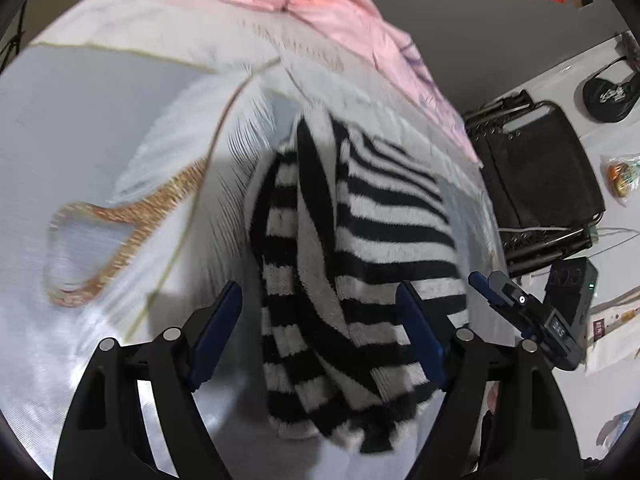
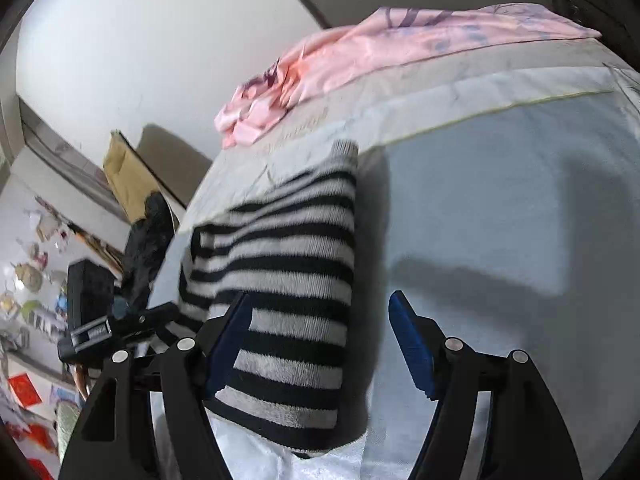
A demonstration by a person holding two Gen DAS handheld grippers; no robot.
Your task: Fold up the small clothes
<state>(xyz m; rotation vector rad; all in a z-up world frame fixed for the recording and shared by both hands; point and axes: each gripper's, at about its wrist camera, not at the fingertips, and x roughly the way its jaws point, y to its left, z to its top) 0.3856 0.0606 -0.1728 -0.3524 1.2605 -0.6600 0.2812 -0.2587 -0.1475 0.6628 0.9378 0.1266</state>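
Observation:
A black-and-white striped knit garment (image 1: pixel 352 264) lies folded on the pale bedspread (image 1: pixel 80 128). In the left wrist view my left gripper (image 1: pixel 320 292) hovers open just above it, blue pads either side of a bunched sleeve running down the middle. The right gripper's tip (image 1: pixel 500 292) shows at the garment's right edge there. From the right wrist view the same garment (image 2: pixel 288 280) is a neat striped rectangle. My right gripper (image 2: pixel 320 300) is open over its right edge, the left finger (image 2: pixel 228 340) above the knit and the right finger (image 2: pixel 412 340) over bare sheet.
A pink floral quilt (image 1: pixel 304 4) is heaped at the far end of the bed (image 2: pixel 400 60). A black folding stool (image 1: pixel 536 176) stands beside the bed edge on a white floor with bags and litter. A cardboard piece (image 2: pixel 124 176) leans on the wall.

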